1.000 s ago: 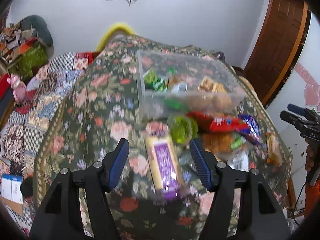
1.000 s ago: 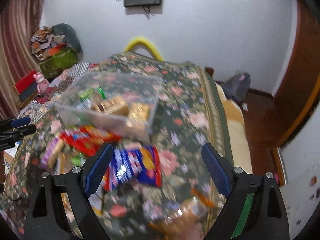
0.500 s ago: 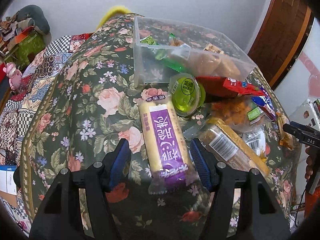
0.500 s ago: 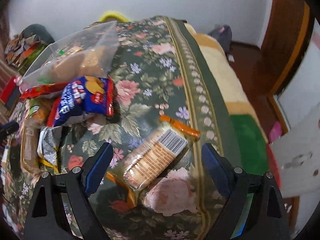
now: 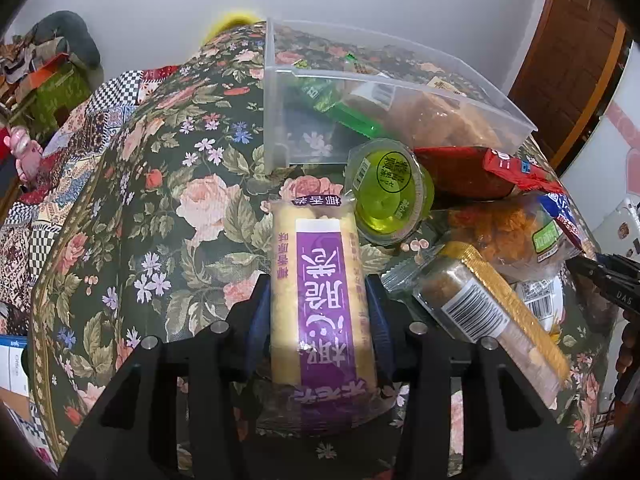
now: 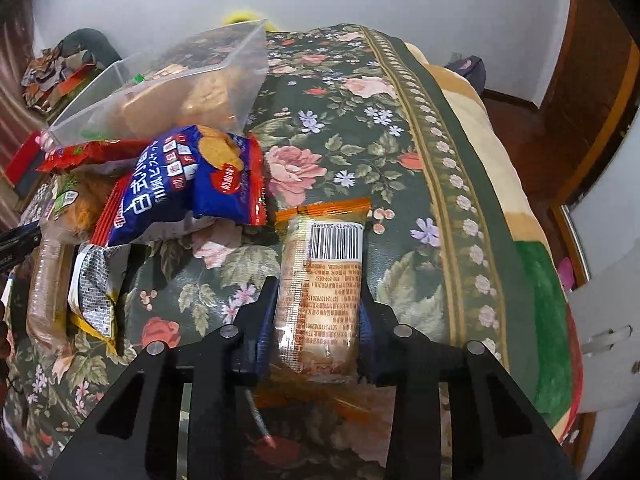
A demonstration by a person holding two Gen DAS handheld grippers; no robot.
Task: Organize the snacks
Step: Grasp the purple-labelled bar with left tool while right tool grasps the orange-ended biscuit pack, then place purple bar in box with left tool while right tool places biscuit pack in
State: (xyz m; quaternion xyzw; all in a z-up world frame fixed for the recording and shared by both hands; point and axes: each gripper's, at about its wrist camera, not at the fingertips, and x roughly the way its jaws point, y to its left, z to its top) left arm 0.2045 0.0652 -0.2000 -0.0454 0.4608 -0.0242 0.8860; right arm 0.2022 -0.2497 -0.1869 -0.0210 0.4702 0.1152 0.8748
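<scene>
My left gripper (image 5: 318, 312) is shut on a long yellow snack pack with a purple label (image 5: 322, 300), which lies on the floral cloth. My right gripper (image 6: 318, 312) is shut on an orange-ended cracker pack with a barcode (image 6: 320, 280). A clear plastic bin (image 5: 280, 128) holding several snacks stands beyond the left gripper; it also shows in the right wrist view (image 6: 240, 80) at upper left. A green jelly cup (image 5: 388, 192), a red packet (image 5: 472, 172) and a blue biscuit bag (image 6: 188, 180) lie loose in front of the bin.
A clear-wrapped cracker pack with a gold edge (image 5: 492, 312) and a bag of orange snacks (image 5: 508, 232) lie right of the left gripper. The right gripper's tip (image 5: 608, 280) shows at the far right. The table's right edge (image 6: 532, 260) drops to the floor.
Both grippers moved down and forward and closed: the left on the purple-labelled pack, the right on the orange cracker pack, which now lies straight between its fingers.
</scene>
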